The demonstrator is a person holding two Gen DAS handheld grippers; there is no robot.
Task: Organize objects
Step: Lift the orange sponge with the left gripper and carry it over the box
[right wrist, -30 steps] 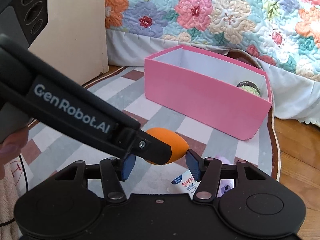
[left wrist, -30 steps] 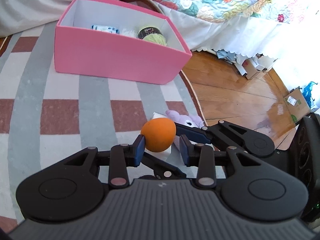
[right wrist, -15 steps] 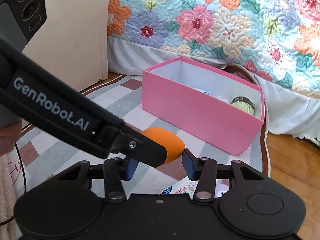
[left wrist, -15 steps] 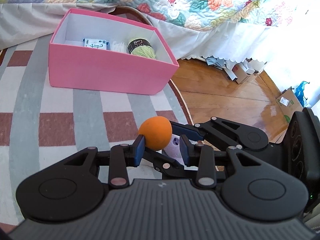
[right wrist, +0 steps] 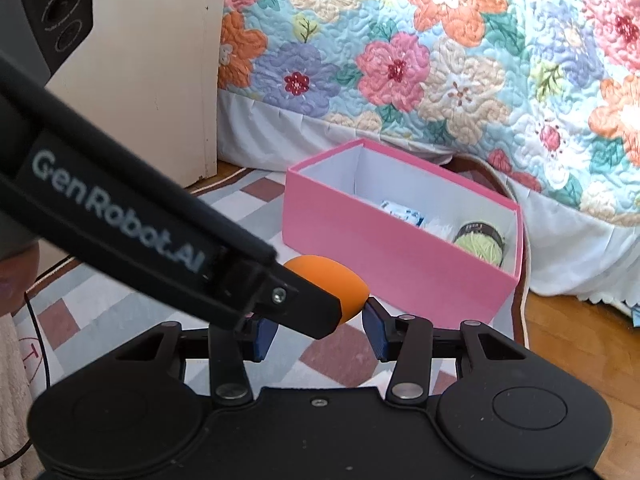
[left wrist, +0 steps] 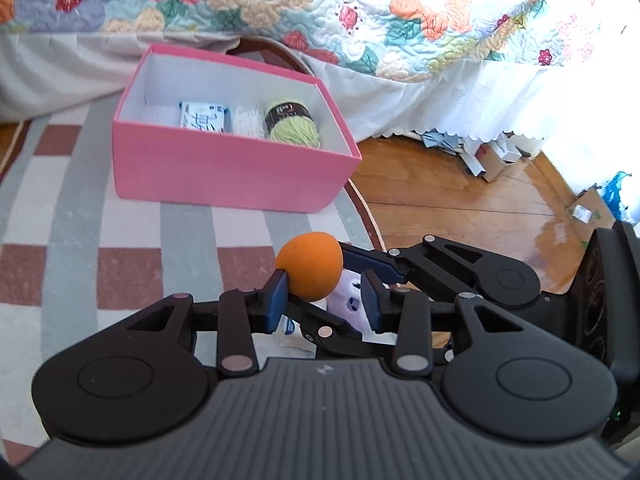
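A striped rug (left wrist: 80,216) lies on a wooden floor beside a bed with a flowered quilt (left wrist: 248,4), and on the rug stands a pink box (left wrist: 224,176). Both views now look down into the box from higher than a second ago, showing more of the green yarn (left wrist: 294,130) and the white packet (left wrist: 204,118) inside.

The orange ball (left wrist: 310,266) keeps its place in the air, well short of the box. The right hand-held gripper (right wrist: 319,330) has just been closing and now clasps the ball, one finger on its side and one beneath. The left hand-held gripper (left wrist: 324,300) stands narrowly parted. One pad touches the ball, the other is clear of it, and a purple toy (left wrist: 350,304) shows through the gap.
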